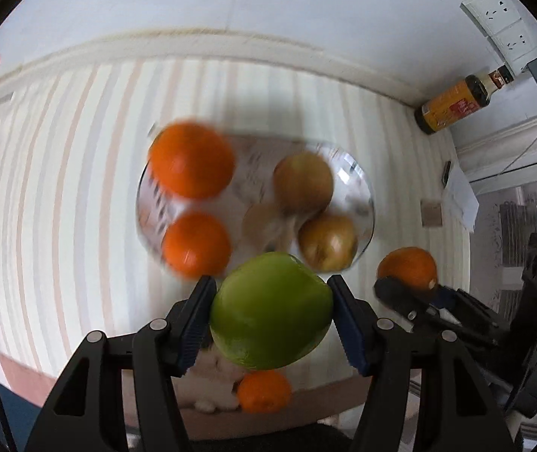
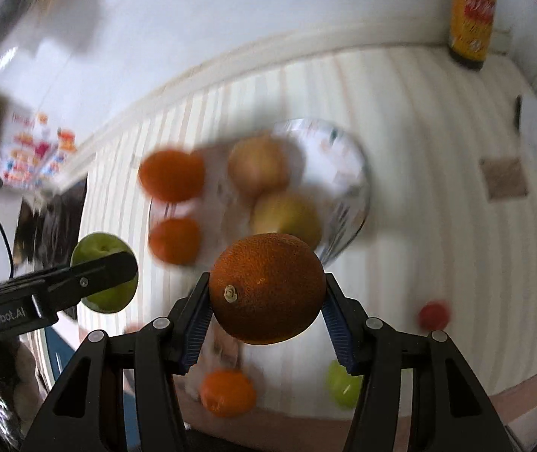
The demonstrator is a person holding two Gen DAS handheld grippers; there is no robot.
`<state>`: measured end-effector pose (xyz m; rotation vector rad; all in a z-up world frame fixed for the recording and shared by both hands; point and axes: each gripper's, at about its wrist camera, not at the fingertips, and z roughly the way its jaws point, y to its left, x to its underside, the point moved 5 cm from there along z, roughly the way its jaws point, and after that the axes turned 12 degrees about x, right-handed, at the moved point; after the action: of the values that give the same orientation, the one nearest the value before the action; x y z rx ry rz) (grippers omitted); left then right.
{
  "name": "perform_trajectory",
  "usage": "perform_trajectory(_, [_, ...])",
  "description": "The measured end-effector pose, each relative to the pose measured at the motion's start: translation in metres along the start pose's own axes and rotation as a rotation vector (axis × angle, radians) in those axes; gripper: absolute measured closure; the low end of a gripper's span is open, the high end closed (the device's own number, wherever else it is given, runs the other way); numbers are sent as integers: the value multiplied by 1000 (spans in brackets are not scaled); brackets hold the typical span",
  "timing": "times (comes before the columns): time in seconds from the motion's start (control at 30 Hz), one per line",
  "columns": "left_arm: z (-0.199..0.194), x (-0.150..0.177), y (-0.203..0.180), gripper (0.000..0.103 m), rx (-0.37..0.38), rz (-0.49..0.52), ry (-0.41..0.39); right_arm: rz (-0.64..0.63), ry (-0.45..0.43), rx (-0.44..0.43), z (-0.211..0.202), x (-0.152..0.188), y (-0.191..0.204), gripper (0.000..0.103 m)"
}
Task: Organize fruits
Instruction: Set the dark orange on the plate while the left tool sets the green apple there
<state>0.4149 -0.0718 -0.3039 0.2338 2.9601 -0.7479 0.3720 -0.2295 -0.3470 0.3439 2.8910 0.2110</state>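
My left gripper [image 1: 271, 316] is shut on a green apple [image 1: 272, 310], held above the striped table. An orange [image 2: 267, 288] sits clamped in my right gripper [image 2: 267, 301], stem scar facing the camera. Below both lies a glass bowl [image 1: 358, 184] with two oranges [image 1: 192, 160] on its left and two yellowish apples [image 1: 303, 182] on its right. In the left wrist view the right gripper [image 1: 406, 286] and its orange [image 1: 407, 267] show at the right. The right wrist view shows the left gripper [image 2: 117, 267] with the green apple [image 2: 104, 273] at the left.
A small orange [image 2: 227, 391], a green apple [image 2: 343, 384] and a small red fruit [image 2: 434, 314] lie on the table near its front edge. A dark sauce bottle [image 2: 471, 15] stands at the far right corner by the wall. A brown square pad [image 2: 504, 179] lies to the right.
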Motion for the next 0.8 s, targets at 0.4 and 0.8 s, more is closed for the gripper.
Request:
perform_trajectory(0.4, [67,-48,21,44,-147,-52,112,81,118,22,64,-71,-36,45])
perform_trajectory(0.8, [63,-58,23,10,-147,-80,41,117,207,-21,91,-69,-41,10])
